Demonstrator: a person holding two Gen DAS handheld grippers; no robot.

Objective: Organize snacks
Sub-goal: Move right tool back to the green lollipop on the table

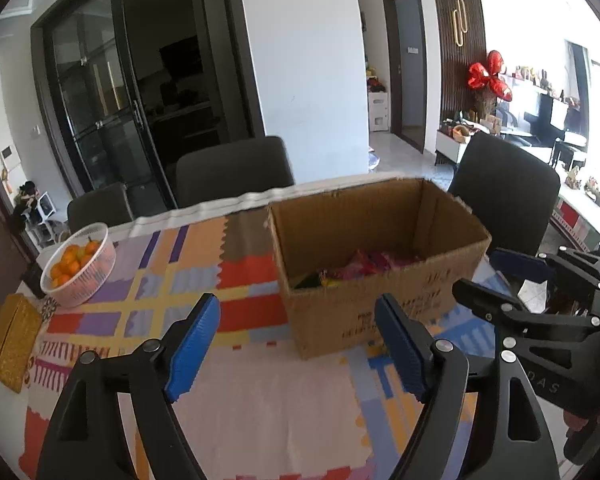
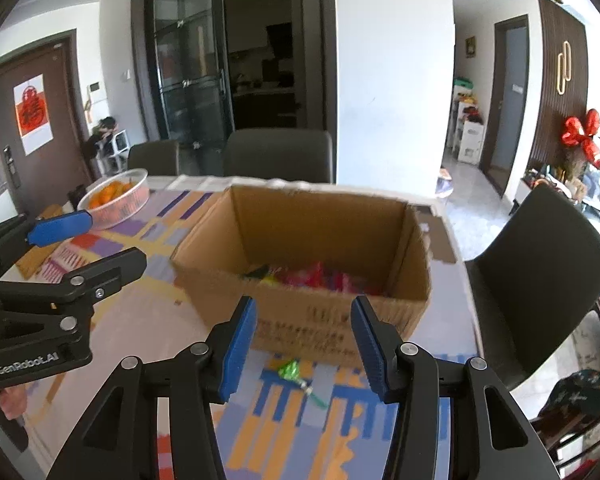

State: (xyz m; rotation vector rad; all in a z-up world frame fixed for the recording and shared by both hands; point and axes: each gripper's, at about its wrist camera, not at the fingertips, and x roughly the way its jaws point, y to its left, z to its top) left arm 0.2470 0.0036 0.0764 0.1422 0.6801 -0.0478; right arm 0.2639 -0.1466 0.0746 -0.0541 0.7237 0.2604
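Patchwork cloth covers your table (image 2: 300,420), bearing one cardboard box (image 2: 308,320) of blurred red and green snack packets (image 2: 320,276), one green wrapped candy (image 2: 290,370) just before it, one basket of oranges (image 1: 80,268). Your left tool (image 1: 296,344) and right tool (image 2: 304,350) gape, both empty.

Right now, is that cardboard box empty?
No. The open-topped cardboard box holds colourful snack packets on its bottom, well below the rim.

My bench (image 2: 432,336) wears a colourful patchwork cloth (image 1: 236,280); on it sit a cardboard box (image 2: 324,320), a basket of oranges (image 1: 80,268), a gold box (image 1: 12,344) and a green-wrapped candy (image 2: 292,370).
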